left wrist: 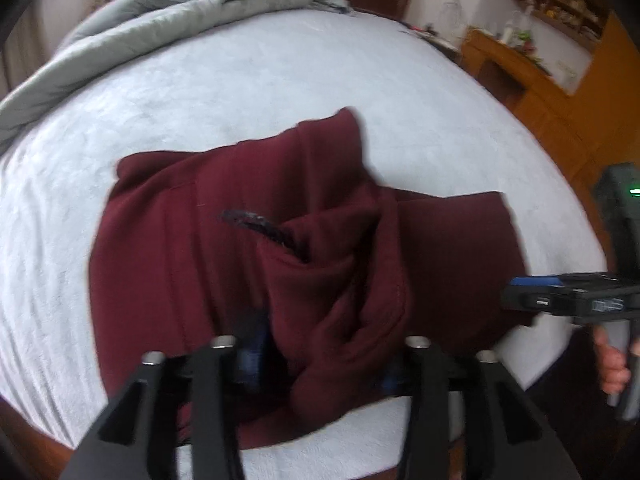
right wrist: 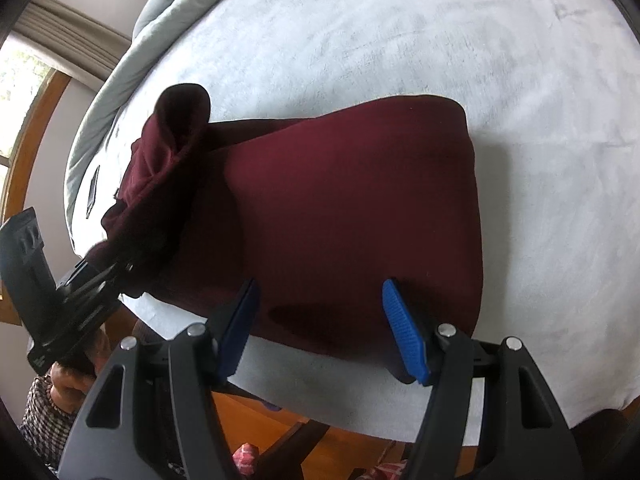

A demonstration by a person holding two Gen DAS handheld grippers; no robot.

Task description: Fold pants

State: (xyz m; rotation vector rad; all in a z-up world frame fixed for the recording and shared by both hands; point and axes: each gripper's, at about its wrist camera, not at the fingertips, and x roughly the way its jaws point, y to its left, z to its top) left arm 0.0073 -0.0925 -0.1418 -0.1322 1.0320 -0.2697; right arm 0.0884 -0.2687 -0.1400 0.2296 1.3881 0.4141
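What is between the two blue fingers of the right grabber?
In the right wrist view, the right gripper stands open over the near edge of the folded dark red pants; only that cloth and the pale bedsheet show between.

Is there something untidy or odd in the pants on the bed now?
Yes. One end of the maroon pants is bunched into a raised lump instead of lying flat, and a dark strip sticks out of the folds.

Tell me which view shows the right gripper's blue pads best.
Right wrist view: both pads are sharp, apart, over the pants' near edge. The left wrist view shows only the right gripper's black body at the frame's edge, pads hidden.
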